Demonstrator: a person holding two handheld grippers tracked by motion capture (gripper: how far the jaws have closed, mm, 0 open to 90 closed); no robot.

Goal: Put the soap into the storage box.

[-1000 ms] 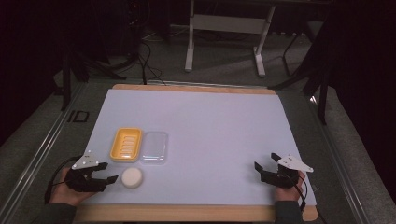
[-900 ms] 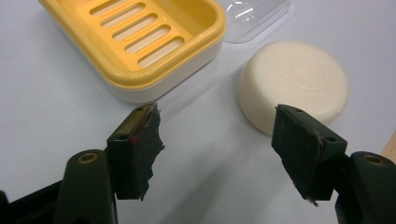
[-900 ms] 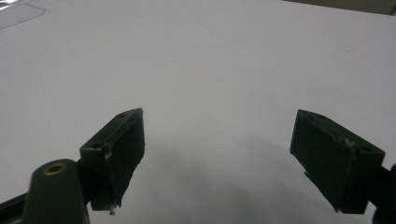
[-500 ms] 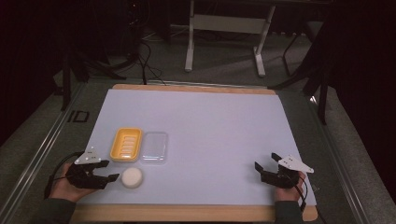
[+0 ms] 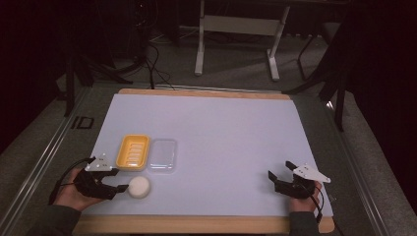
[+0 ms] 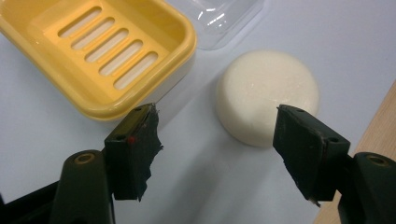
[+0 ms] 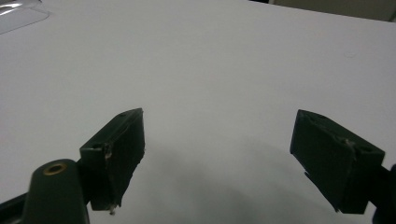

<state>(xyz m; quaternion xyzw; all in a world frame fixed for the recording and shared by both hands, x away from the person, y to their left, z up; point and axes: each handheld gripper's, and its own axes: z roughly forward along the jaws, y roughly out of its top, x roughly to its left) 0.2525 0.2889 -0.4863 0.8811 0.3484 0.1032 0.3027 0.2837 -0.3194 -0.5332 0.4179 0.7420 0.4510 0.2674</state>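
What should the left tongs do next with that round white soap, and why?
Probably ease forward a little so the soap sits squarely between the left tongs. Their jaws have just been opening, and the soap lies on the table just beyond the tips, nearer one jaw, not yet gripped. The yellow dish waits close by.

Each hand carries a black two-jaw gripper topped by a grey three-cornered plate; the left gripper [image 5: 114,186] and right gripper [image 5: 279,177] both trail thin black cables. Black jaws bear frayed dark pads and brass-coloured pivot screws; grey sleeves cover both forearms.
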